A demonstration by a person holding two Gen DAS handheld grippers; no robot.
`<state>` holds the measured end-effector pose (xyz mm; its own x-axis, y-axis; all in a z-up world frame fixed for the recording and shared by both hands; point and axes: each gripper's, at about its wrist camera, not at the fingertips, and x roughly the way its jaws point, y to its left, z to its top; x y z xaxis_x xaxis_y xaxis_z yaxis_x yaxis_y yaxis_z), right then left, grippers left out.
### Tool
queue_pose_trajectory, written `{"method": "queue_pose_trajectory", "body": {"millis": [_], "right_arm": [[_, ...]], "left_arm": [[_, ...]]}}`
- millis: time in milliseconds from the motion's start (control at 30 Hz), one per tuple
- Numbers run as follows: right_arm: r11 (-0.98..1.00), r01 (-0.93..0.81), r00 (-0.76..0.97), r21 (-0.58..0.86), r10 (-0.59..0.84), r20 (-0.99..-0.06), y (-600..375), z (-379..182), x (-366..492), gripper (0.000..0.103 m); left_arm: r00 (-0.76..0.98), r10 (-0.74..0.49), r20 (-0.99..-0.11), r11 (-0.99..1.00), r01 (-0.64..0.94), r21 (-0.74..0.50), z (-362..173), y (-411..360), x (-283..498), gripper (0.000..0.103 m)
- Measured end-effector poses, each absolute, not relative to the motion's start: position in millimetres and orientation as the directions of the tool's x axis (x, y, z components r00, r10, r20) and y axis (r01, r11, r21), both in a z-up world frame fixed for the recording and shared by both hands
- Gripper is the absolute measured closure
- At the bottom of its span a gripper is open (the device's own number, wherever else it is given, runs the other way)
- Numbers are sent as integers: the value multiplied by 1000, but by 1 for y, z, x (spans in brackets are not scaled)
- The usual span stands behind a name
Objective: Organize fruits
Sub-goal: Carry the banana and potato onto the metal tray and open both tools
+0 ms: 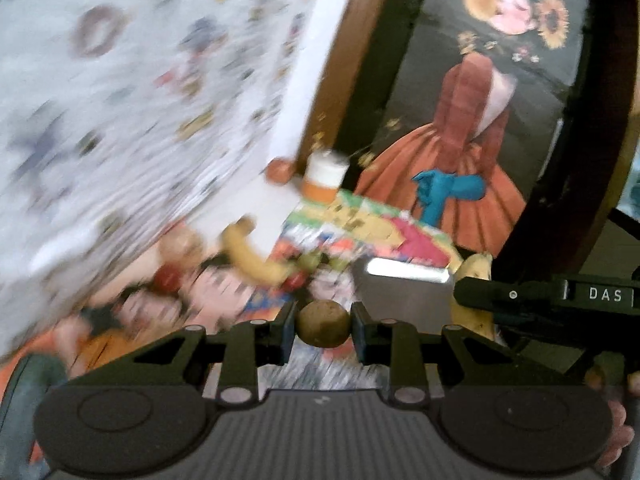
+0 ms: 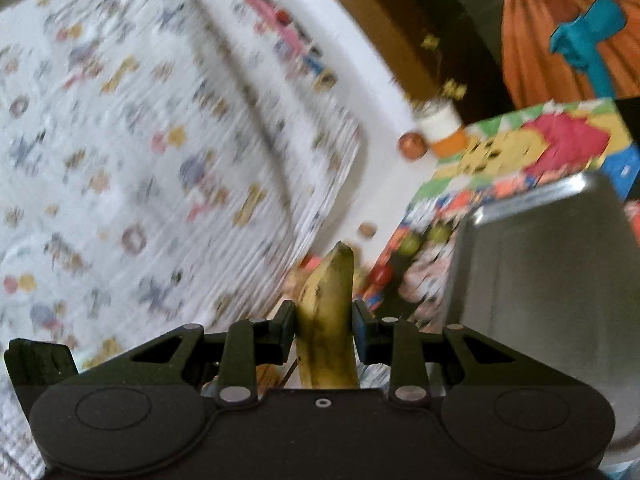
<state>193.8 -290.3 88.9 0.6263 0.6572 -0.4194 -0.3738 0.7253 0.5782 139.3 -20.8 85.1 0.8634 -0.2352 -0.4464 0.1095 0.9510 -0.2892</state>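
The left gripper (image 1: 323, 326) is squeezed tight on 1 small brown fruit (image 1: 322, 325), round like a kiwi. The fruit sits right between the pads, so it cannot roll away.

The right gripper (image 2: 324, 330) is pinched on a banana (image 2: 328, 320), tip pointing away. It grips the middle, probably so the banana stays level.

A metal tray (image 2: 552, 264) is near on the right, likely where the fruits go. More fruits lie blurry on the bright cloth (image 2: 520, 152).
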Motion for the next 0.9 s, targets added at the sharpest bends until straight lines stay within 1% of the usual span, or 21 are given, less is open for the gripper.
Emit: {"method": "queue_pose_trajectory", "body": {"millis": [167, 367, 600, 900], "right_arm": [[748, -271, 659, 606, 603, -449, -325, 96, 247, 71], [765, -137, 686, 629, 531, -496, -359, 71, 303, 71], [767, -67, 663, 638, 512, -546, -374, 31, 351, 71], [772, -33, 628, 635, 510, -587, -375, -5, 378, 71]], "left_arm": [[845, -340, -413, 919, 206, -335, 97, -50, 192, 71], [811, -386, -440, 914, 270, -304, 80, -91, 251, 71], [770, -392, -503, 919, 296, -262, 39, -125, 307, 71], [729, -393, -560, 920, 319, -229, 3, -136, 332, 71]]}}
